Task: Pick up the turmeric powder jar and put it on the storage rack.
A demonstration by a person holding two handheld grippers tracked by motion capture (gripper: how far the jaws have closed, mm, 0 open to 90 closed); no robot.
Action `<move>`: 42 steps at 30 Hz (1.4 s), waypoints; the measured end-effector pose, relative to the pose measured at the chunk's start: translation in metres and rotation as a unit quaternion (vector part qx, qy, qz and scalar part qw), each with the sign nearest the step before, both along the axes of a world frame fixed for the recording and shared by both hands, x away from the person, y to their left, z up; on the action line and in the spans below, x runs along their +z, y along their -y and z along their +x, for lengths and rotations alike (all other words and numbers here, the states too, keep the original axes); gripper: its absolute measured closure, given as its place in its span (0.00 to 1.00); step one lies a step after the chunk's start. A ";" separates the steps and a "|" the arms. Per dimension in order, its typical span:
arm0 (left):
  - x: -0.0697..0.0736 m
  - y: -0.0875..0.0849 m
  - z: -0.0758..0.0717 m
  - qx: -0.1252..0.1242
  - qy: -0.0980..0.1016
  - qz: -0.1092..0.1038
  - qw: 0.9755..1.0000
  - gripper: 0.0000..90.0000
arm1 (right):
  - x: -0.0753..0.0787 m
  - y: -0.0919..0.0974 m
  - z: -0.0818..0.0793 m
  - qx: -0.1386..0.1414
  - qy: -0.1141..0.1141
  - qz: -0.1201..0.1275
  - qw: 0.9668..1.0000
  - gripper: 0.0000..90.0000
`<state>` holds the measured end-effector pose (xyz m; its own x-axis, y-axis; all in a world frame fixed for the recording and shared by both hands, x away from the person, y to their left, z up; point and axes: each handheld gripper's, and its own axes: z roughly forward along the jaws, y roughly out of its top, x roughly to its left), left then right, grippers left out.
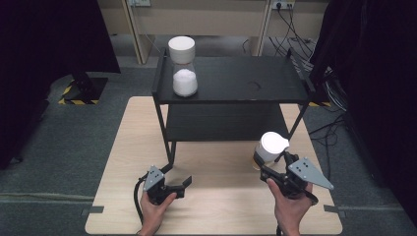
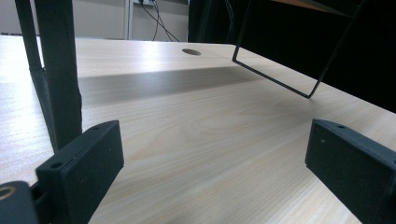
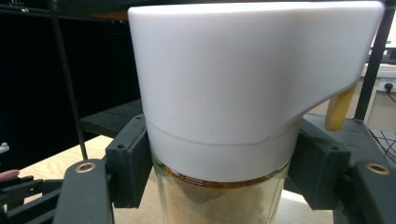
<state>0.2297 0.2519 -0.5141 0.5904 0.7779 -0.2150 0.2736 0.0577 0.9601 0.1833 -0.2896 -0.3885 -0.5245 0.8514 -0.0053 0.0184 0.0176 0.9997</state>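
Note:
My right gripper (image 1: 274, 163) is shut on a glass jar (image 1: 270, 147) with a white spouted lid and brown granules inside, held upright just above the table's right side, in front of the black shelf (image 1: 231, 78). In the right gripper view the jar (image 3: 243, 79) stands between both black pads (image 3: 130, 158), which press on it just under the lid. My left gripper (image 1: 184, 186) lies low on the wooden table (image 1: 118, 147) at the front left, open, with nothing between its fingers. In the left gripper view, bare wood shows between the wide-apart fingers (image 2: 79, 172).
A second jar (image 1: 184, 73) with a white lid and white powder stands on the shelf's top tier at the left. The shelf's lower tier (image 1: 221, 123) is bare. A shelf leg (image 2: 58, 70) rises close to my left gripper. Dark curtains flank the table, with cables at the back right.

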 end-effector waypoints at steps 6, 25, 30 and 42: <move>0.000 0.000 0.000 0.002 0.000 -0.002 1.000 0.04 | 0.005 0.001 0.002 0.002 0.002 0.009 1.000 0.34; 0.000 0.000 0.000 0.001 -0.001 -0.001 1.000 0.04 | 0.047 0.001 0.008 -0.004 0.023 0.003 1.000 0.34; 0.000 0.000 0.000 0.002 -0.001 -0.002 1.000 0.04 | 0.060 0.001 0.011 -0.007 0.026 0.003 1.000 0.34; 0.000 0.000 0.000 0.002 -0.002 -0.002 1.000 0.04 | 0.084 0.001 0.016 -0.009 0.035 0.004 0.999 0.34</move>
<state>0.2299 0.2520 -0.5141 0.5872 0.7789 -0.2203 0.2769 0.0625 0.9589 0.1992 -0.2906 -0.3044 -0.5074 0.8610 -0.0344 -0.0522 0.0092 0.9986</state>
